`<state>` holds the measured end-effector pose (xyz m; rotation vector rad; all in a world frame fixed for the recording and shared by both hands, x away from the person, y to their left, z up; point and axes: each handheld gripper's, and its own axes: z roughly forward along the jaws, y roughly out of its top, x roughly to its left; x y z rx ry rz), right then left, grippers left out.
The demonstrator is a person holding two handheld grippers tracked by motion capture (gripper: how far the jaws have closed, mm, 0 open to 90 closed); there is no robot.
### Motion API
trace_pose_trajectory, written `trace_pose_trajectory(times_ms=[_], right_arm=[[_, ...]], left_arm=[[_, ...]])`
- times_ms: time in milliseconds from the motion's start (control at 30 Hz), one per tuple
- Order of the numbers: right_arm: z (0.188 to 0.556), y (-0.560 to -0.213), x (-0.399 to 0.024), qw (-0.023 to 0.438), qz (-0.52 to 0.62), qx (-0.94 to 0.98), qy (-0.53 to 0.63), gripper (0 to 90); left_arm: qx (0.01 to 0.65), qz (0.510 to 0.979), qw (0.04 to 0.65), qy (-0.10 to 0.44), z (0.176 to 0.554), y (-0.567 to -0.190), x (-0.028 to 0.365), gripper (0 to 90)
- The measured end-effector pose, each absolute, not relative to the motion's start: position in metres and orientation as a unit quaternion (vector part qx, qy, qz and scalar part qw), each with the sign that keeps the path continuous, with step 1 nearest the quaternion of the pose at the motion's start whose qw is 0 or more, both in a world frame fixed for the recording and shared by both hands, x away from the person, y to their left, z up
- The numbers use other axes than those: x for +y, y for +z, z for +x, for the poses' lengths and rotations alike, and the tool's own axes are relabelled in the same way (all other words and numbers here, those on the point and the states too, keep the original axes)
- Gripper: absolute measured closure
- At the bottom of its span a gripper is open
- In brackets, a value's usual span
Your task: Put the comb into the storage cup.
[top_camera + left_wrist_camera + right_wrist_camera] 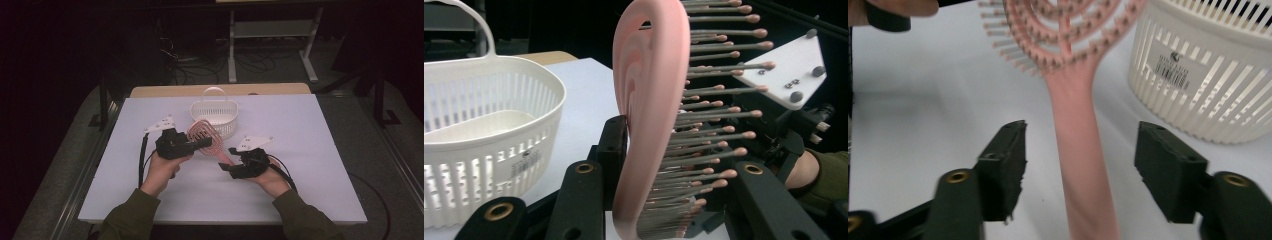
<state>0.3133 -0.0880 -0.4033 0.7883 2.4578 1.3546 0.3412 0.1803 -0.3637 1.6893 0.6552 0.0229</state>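
High view: white desk (300, 190); white slatted basket (214, 116) with a handle toward its far edge; pink hairbrush (206, 137) just in front of the basket, head toward it, handle running toward the right tool (229, 159). Left tool (204, 143) clenched on the brush head. Left gripper view: brush head (651, 110) edge-on and upright between the jaws, one pad against its back, bristles pointing to the other jaw; basket (484, 145) at left on the desk. Right gripper view: brush handle (1083, 165) runs up between the jaws, pads apart from it on both sides, tool released; basket wall (1208, 85) at upper right.
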Motion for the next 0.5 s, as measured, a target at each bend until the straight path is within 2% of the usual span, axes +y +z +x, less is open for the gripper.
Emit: trace_pose_trajectory(times_ms=[233, 367, 467, 500], right_arm=[[0.316, -0.404, -0.095, 0.108, 0.286, 0.839, 0.451, 22.9], [0.318, -0.407, -0.1, 0.108, 0.302, 0.836, 0.445, 13.4], [0.318, -0.407, -0.102, 0.107, 0.307, 0.833, 0.447, 11.7], [0.318, -0.408, -0.104, 0.106, 0.315, 0.831, 0.446, 7.5]], left_arm=[[0.291, 0.726, 0.623, 0.017, 0.343, -0.361, 0.19, 63.8], [0.293, 0.723, 0.626, 0.02, 0.344, -0.359, 0.195, 63.8], [0.295, 0.721, 0.626, 0.021, 0.344, -0.359, 0.196, 63.8], [0.294, 0.721, 0.627, 0.022, 0.344, -0.358, 0.198, 63.8]])
